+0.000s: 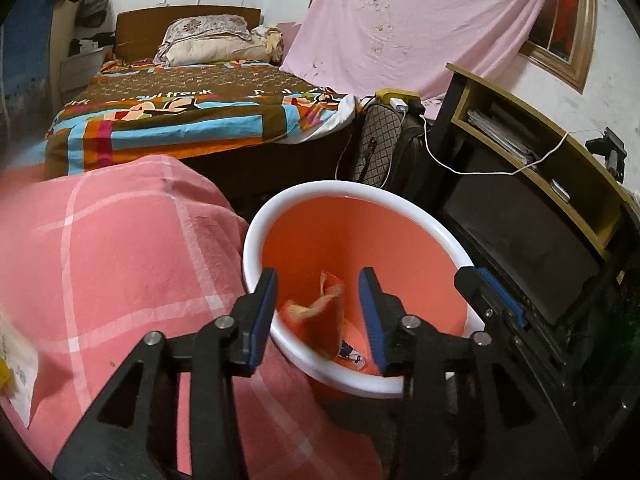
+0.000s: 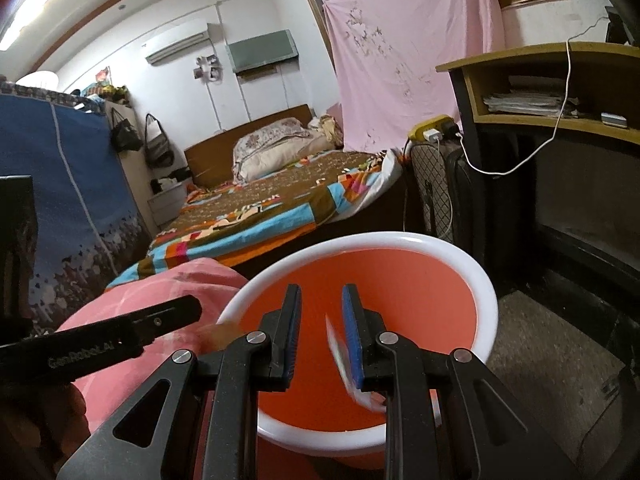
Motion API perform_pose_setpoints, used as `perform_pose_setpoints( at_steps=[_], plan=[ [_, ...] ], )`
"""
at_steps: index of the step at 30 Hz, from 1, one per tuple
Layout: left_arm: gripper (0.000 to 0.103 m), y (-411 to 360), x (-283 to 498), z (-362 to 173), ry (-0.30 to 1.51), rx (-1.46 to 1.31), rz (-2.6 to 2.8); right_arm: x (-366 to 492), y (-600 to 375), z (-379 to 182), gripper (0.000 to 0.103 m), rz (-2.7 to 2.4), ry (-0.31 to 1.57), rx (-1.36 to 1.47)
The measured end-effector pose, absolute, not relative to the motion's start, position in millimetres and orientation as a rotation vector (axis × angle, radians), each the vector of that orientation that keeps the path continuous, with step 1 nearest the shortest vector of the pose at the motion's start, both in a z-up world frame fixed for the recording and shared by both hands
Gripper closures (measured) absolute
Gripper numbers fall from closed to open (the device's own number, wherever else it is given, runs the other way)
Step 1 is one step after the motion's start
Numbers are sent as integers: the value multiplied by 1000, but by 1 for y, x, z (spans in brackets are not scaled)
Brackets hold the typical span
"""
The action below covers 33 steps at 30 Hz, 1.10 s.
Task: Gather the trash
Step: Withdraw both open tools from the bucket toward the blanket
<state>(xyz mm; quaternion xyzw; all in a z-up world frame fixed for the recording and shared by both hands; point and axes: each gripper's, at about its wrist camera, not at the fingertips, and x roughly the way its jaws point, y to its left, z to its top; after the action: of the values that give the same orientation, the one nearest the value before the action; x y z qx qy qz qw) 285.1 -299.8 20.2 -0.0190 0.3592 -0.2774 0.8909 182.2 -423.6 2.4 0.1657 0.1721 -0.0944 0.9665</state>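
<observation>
I find both grippers over the orange bin (image 1: 400, 200). Left gripper (image 1: 318, 316) spread wide above a wrapper (image 1: 332, 312); right gripper (image 2: 320, 336) narrow, a blurred wrapper (image 2: 338, 354) against its right pad.

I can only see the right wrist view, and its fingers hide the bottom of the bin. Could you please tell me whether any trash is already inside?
Observer: Yes. The left wrist view shows a crumpled orange wrapper lying inside the orange bin.
Operator: Thank you. Is anything else in there with it?
Observer: A smaller white-and-blue wrapper lies at the bottom, just beside the orange one.
Operator: And is the left gripper holding anything? I only see its side.
Observer: No. The left gripper is open over the bin with nothing clamped between its pads.
</observation>
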Motion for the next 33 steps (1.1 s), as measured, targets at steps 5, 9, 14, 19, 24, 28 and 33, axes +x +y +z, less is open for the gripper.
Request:
perform_pose_setpoints(
  at_steps=[5,9,14,19,24,28,33],
  plan=[
    [74,-294,284,21,739,-59,-560,184,-426,2,83,-196,357,335],
    [68,-286,281,24,722,-75,-542,182,-423,4,82,-191,336,323],
    [60,-268,273,31,688,-94,-508,180,-417,10,72,-179,299,300],
    [55,-237,259,38,625,-125,-421,180,-408,17,58,-151,268,278],
    [45,-197,243,48,538,-182,-335,179,-393,25,54,-125,237,238],
    [33,-169,228,57,450,-189,-271,171,-380,33,19,-94,180,230],
    [14,-130,208,62,359,-203,-209,161,-363,44,11,-34,100,221]
  ],
)
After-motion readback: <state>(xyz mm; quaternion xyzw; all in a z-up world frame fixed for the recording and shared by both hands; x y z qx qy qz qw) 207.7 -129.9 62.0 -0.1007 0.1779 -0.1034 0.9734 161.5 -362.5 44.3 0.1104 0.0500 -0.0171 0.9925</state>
